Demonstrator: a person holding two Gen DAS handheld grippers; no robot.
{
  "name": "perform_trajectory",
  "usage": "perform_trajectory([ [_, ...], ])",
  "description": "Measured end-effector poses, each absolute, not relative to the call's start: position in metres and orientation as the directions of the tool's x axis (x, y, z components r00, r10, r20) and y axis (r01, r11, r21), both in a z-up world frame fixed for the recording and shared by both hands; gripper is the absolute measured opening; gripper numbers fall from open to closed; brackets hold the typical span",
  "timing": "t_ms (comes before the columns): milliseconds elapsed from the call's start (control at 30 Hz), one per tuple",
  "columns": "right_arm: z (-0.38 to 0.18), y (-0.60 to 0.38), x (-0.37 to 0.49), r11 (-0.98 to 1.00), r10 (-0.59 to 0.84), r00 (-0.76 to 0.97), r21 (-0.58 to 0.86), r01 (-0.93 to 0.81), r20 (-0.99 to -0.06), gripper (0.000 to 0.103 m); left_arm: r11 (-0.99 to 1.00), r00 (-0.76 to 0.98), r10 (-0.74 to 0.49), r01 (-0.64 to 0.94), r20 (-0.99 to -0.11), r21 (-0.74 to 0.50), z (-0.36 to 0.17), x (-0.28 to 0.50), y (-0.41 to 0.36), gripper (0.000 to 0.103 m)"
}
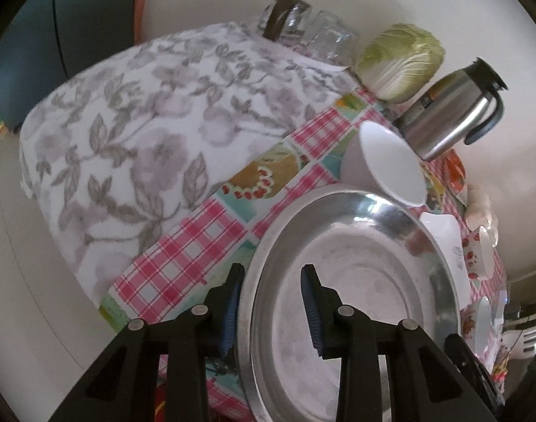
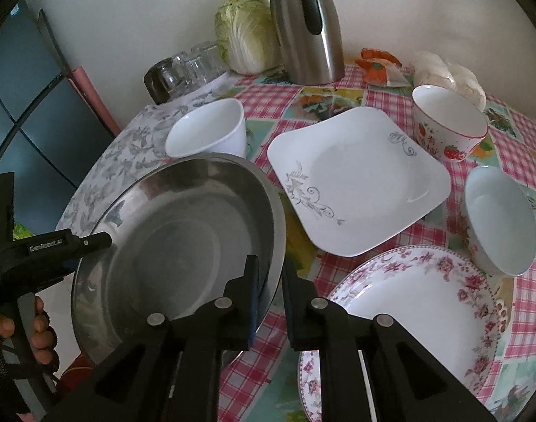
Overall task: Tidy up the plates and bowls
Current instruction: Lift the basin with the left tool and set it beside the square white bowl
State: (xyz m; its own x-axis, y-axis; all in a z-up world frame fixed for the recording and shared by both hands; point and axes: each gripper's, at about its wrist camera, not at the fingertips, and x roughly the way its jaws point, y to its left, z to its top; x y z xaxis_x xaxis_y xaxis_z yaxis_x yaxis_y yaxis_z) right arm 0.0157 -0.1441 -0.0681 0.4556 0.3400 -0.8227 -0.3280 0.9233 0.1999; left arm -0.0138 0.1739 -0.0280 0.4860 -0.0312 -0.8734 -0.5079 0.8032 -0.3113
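Observation:
A wide steel basin (image 1: 356,281) (image 2: 180,246) hangs tilted just above the table's near left part. My left gripper (image 1: 271,292) is shut on its left rim, one pad outside and one inside the wall. My right gripper (image 2: 269,281) is shut on the opposite rim, which runs between its blue pads. In the right wrist view one of the left gripper's fingers (image 2: 92,242) shows at the basin's far edge, held by a hand (image 2: 39,327). A plain white bowl (image 2: 208,130) (image 1: 391,161) stands just behind the basin.
On the checked tablecloth (image 2: 338,95) lie a square white plate (image 2: 356,176), a round floral plate (image 2: 408,316), a strawberry bowl (image 2: 447,123) and another white bowl (image 2: 496,218). A steel flask (image 2: 306,24), a cabbage (image 2: 247,31) and glasses (image 2: 187,66) line the wall.

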Motion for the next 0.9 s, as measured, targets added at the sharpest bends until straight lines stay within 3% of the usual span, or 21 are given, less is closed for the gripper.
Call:
perform_trajectory([
  [467,-0.045,-0.200,0.027,0.946,0.320,0.528,0.233,-0.226,-0.787,0.015,0.897,0.488,0.014,-0.392,-0.873,-0.205,0.021,0.035,0.099,0.035],
  [900,-0.057,-0.265,0.065,0.971,0.216,0.539,0.239,-0.028,-0.814,0.015,0.922,0.395,0.000,-0.356,-0.919,-0.153,-0.007,0.111,0.035,0.036],
])
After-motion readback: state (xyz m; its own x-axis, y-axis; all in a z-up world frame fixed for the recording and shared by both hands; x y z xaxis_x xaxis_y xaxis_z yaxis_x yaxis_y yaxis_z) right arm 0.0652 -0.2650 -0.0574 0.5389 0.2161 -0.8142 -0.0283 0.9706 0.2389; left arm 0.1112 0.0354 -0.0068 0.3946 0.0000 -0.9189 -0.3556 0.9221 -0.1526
